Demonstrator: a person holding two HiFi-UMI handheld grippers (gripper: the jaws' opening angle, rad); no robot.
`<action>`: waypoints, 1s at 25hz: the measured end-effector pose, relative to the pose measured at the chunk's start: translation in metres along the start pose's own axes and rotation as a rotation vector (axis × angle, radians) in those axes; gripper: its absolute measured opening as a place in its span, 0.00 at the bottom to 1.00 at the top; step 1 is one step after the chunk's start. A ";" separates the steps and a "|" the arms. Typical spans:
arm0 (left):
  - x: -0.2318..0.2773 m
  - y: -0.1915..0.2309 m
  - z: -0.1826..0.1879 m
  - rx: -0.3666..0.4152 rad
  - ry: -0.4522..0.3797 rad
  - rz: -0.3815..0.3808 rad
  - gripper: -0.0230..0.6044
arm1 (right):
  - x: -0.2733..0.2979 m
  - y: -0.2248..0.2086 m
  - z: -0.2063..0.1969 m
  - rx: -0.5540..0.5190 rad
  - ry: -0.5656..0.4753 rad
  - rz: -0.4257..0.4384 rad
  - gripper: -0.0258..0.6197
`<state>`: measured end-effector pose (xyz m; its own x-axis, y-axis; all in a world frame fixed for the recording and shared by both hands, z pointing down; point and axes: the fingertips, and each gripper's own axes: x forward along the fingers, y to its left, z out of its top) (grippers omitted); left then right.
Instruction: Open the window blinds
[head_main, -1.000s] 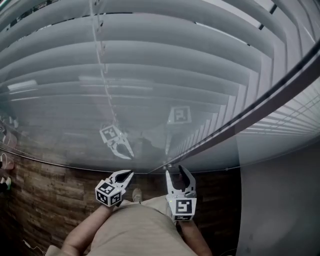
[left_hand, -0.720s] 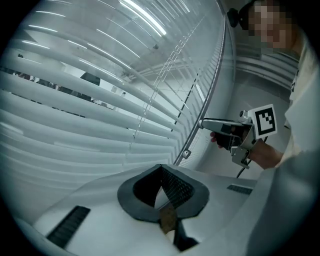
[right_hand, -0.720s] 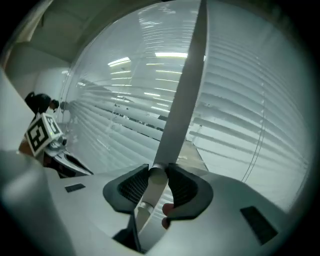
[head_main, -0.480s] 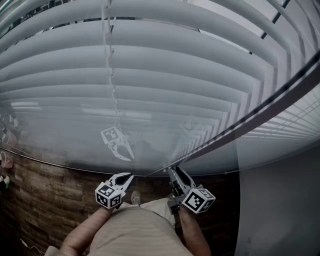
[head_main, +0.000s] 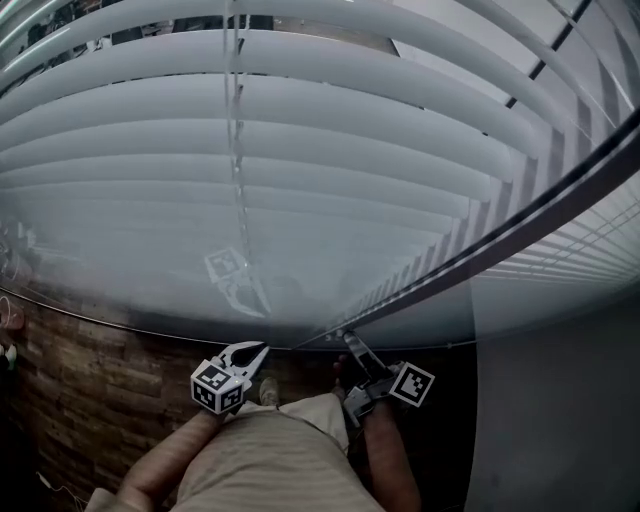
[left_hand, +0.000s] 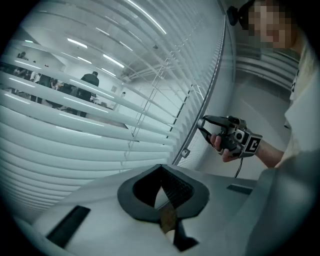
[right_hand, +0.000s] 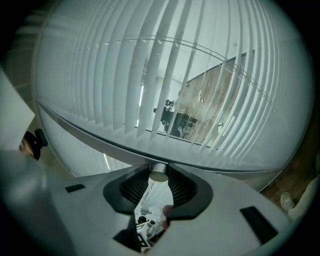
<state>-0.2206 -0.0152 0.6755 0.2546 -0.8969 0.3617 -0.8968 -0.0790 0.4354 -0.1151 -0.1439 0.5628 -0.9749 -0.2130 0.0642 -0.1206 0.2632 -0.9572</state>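
I hold both arms low and close to my body. My left gripper (head_main: 262, 350) points at the glass and a bit down. Its jaws are only a little apart and there is nothing in them. My right gripper (head_main: 350, 342) points straight ahead at the dark frame bar (head_main: 500, 235). It is turned on its side, so its marker cube (head_main: 412, 384) sticks out to the right. Its jaws have just been closing, and now they pinch a small round metal knob (right_hand: 158, 174) on that bar.

From my head I cannot see the knob, because the jaws cover it. Only the right gripper view shows it, sitting between the two pads. The left gripper view shows my right hand (left_hand: 225, 146) from the side, with the jaw tips up against the bar. Through the gaps in the slats it also shows a bright room with people in it.

The blinds (head_main: 300, 150) fill the window in front of me, behind the glass. Their slats are long and run from side to side. They are tipped so that I can see between them. The knob is short, and its round end points out of the bar at my right gripper.
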 end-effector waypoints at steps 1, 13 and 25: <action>0.000 0.000 0.000 0.000 -0.001 0.001 0.06 | 0.000 -0.001 0.000 0.020 -0.001 0.004 0.23; -0.012 -0.017 0.013 -0.024 -0.016 0.001 0.06 | -0.002 0.013 0.005 0.407 0.022 0.195 0.23; -0.031 -0.024 0.042 -0.065 -0.085 0.013 0.06 | -0.012 0.043 0.016 0.146 0.003 0.150 0.26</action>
<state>-0.2223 -0.0036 0.6191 0.2093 -0.9316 0.2972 -0.8737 -0.0418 0.4846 -0.1059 -0.1448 0.5162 -0.9806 -0.1786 -0.0810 0.0538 0.1522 -0.9869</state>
